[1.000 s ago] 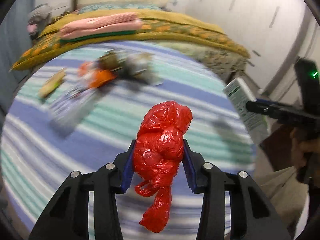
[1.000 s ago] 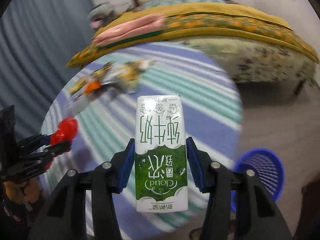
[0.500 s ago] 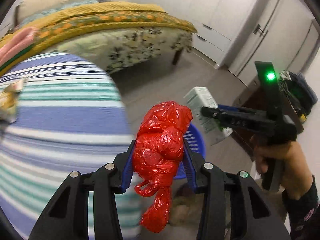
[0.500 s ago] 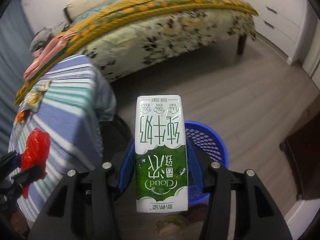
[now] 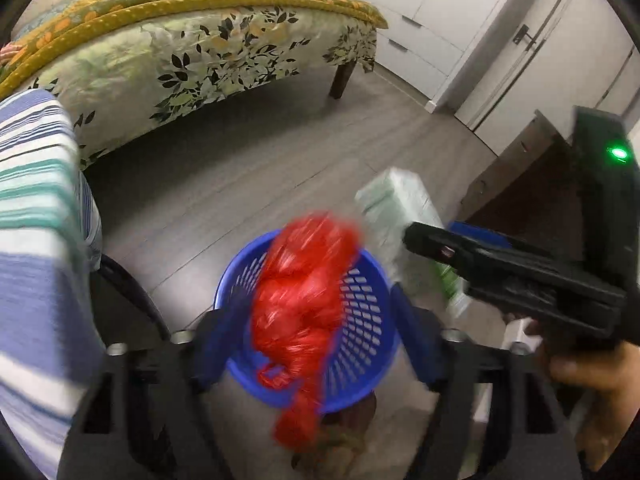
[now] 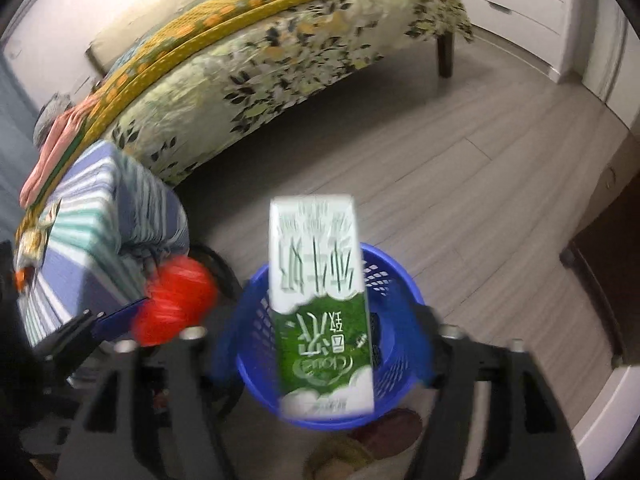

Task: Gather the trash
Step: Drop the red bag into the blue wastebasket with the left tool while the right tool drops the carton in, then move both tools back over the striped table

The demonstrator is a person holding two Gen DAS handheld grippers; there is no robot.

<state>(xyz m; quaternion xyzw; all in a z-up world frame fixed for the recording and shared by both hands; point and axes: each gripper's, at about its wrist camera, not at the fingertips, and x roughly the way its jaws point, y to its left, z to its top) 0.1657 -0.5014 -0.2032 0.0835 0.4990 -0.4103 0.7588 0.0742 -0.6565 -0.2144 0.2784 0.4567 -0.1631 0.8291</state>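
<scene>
Left wrist view: left gripper points steeply down over the blue basket on the floor. Its jaws have just been opening and now stand wide; the red plastic bag, blurred, sits between them with a gap to each blue pad, not gripped, directly above the basket mouth. At right, a hand holds the right gripper side-on, milk carton at its tip.

Right wrist view: right gripper is also tilted down over the same basket. Jaws have just been opening, now wide; the green-and-white carton, blurred, is between the pads but clear of both, over the basket opening. Left gripper with red bag shows at left, beside the striped tablecloth. Bed behind, wood floor around the basket.
</scene>
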